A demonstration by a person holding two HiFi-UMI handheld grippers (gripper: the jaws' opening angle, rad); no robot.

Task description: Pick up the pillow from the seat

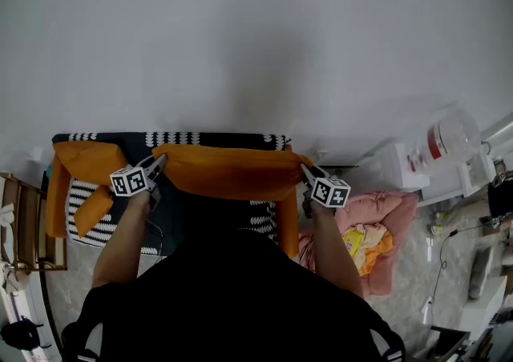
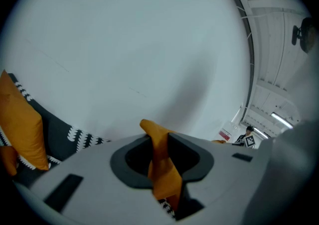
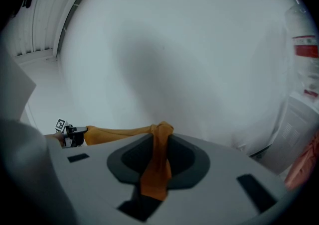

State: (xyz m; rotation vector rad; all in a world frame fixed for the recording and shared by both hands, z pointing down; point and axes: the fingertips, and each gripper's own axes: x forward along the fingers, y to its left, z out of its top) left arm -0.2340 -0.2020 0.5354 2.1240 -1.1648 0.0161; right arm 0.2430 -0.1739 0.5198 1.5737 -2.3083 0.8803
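Note:
An orange pillow hangs stretched between my two grippers, lifted above the seat, which has a black-and-white patterned cover. My left gripper is shut on the pillow's left corner, and my right gripper is shut on its right corner. In the left gripper view, orange fabric is pinched between the jaws of the left gripper. The right gripper view shows the right gripper clamping a bunched corner, with the pillow's top edge running across to the left gripper's marker cube.
A second orange cushion leans on the seat's left side, and shows as well in the left gripper view. A wooden rack stands at far left. Pink bedding lies on the floor to the right, beside a white dispenser with a water jug. A white wall is ahead.

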